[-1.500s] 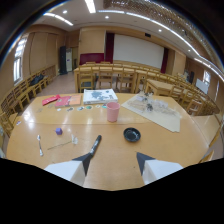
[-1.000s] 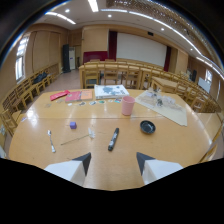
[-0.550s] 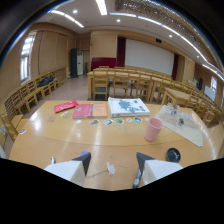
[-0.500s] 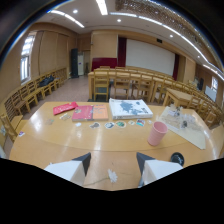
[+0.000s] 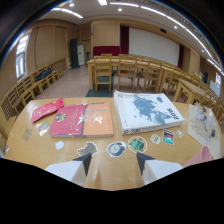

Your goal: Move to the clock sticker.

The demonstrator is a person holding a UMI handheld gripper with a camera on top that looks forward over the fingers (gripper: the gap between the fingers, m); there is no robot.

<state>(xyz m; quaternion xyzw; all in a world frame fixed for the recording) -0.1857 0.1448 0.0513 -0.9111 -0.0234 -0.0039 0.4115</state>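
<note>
White plastic fingers of the handheld gripper (image 5: 113, 166) stand spread apart with nothing between them, their dark tips hovering low over the pale wooden tabletop (image 5: 30, 150). Just ahead of the tips, almost centred on the gap, lies a round white sticker with a dark dial-like mark (image 5: 116, 148), which I take to be the clock sticker, though its face is too small to read with certainty. It sits in a short row: a dark irregular sticker (image 5: 87, 148) beside it on one side, a round green-toned sticker (image 5: 137, 144) on the other, then a small pale sticker (image 5: 155, 139) and a square colourful sticker (image 5: 168, 136) farther along. Beyond the row rest a red-and-orange book (image 5: 83, 120) and a large white book with a grey blotchy cover (image 5: 146, 112); a flat red packet (image 5: 46, 109) lies well off to one side, and a pink cup (image 5: 199, 156) shows partly near one finger. Wooden chairs (image 5: 103, 74) fill the hall behind. By my judgement the approach is nearly complete: the fingers are aligned with the sticker, and only a short final advance and settling over it remains.
</note>
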